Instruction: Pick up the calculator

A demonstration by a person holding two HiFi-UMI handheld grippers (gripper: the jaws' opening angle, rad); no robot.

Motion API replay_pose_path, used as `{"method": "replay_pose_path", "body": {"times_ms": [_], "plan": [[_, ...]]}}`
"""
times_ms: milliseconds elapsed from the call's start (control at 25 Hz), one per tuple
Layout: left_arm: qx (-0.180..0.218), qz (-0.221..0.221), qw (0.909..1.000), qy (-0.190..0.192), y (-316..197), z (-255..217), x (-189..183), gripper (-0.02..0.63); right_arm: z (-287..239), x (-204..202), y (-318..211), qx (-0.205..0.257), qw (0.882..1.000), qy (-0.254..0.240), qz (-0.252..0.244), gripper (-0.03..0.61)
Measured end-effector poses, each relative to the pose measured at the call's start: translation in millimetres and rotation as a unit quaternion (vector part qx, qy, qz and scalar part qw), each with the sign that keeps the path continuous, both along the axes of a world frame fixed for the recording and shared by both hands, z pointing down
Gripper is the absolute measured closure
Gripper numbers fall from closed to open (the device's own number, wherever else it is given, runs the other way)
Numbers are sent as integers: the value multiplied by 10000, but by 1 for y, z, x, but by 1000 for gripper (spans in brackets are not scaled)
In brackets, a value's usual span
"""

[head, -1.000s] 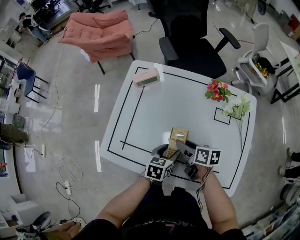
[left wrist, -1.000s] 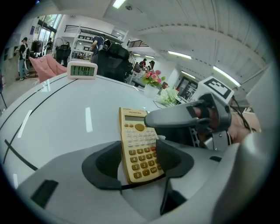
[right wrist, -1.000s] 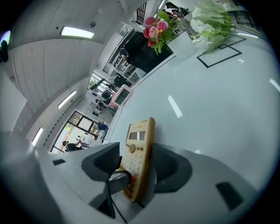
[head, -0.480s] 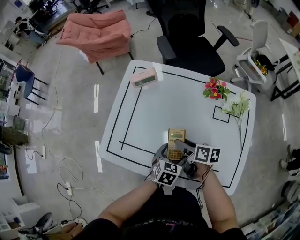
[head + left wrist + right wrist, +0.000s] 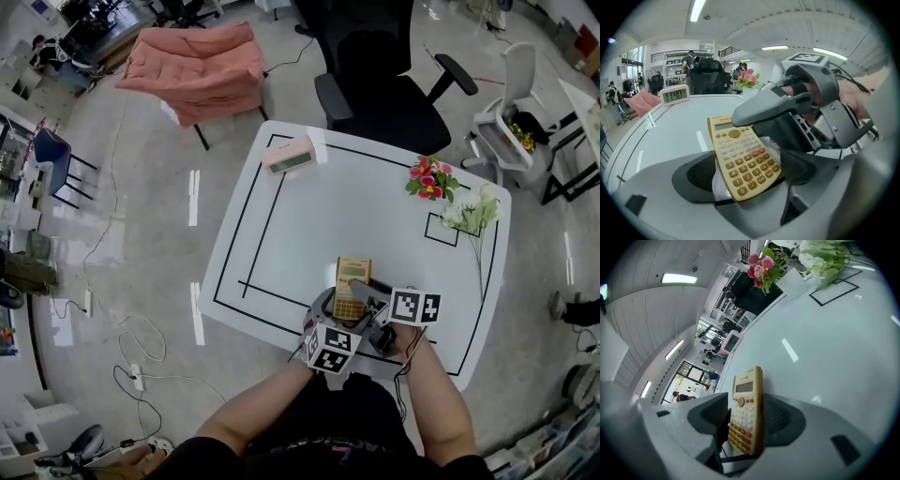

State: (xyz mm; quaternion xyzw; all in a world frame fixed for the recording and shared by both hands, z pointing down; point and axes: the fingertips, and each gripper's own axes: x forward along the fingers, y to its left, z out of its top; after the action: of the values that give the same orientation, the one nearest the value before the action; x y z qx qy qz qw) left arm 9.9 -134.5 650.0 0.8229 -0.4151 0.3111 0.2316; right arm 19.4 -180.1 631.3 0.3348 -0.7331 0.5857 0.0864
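Right gripper view: calculator (image 5: 746, 411) inside tool (image 5: 749, 422)

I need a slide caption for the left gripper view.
Yellow calculator between the jaws of the open left gripper, held from the right by the right gripper, white table behind.

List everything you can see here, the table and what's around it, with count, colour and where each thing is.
table: one, white, centre
tape lines: several, black, on the tabletop
calculator: one, gold-yellow, over the near edge, between both sets of jaws
digital clock: one, pink, far left corner
pink-red flowers: one bunch, far right side
white flowers: one spray, right edge, beside the pink bunch
office chair: one, black, behind the table
padded chair: one, pink, far left on the floor
white chair: one, far right
left gripper: one, grey, jaws open around the calculator's near end
right gripper: one, grey, appears clamped on the calculator
forearms: two, bottom of the head view
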Motion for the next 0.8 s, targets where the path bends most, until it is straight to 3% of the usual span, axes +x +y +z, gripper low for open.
{"method": "replay_pose_path", "body": {"times_ms": [320,560,800], "plan": [[88,87,9999,-17,2,0,0,183,2,7,-4,180,9990,323,-253,345],[-111,103,9999,36,2,2,1,181,3,7,-5,184,9990,312,-276,345],[-198,-311,9992,-153,-3,4,4,181,2,4,0,83,9996,151,-244,345]]}}
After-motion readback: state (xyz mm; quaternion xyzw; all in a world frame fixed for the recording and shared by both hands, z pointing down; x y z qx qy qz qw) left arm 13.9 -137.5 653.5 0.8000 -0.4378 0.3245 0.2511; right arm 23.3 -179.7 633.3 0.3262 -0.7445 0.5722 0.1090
